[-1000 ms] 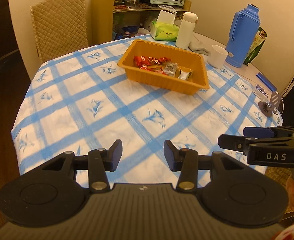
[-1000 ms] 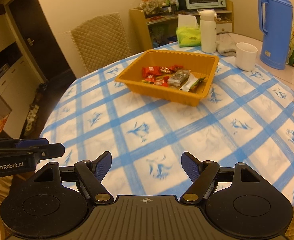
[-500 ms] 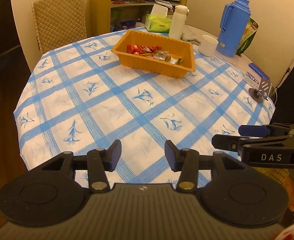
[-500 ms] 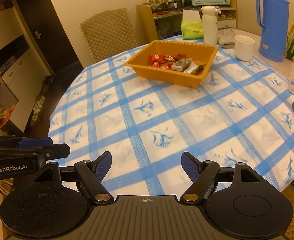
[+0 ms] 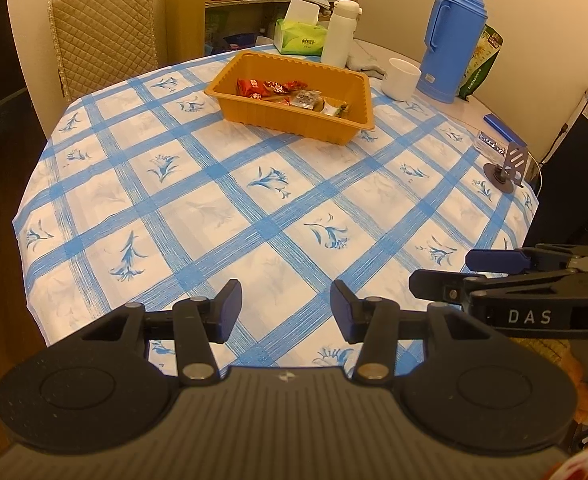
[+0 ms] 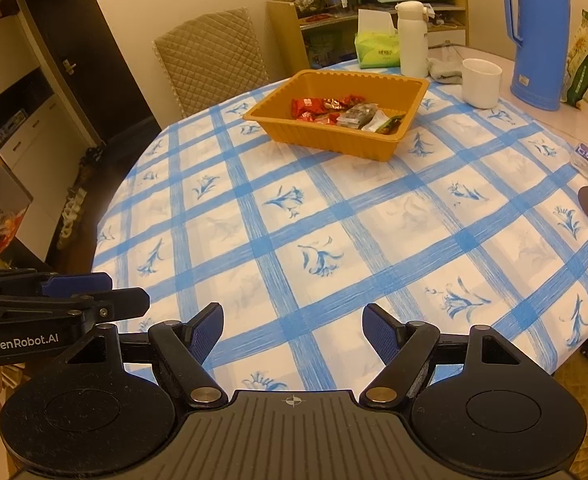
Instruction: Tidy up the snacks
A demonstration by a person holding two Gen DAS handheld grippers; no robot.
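- Both claws, my left gripper and right gripper, are wide apart and hold nothing, above the near table edge.
- All snacks lie inside the orange tray, well apart from me.
- I think the sorting looks finished; if not, I should approach slowly over the tablecloth.

Ahead of our grippers we count one tray, one mug, two flasks, white and blue, one tissue box and one chair.
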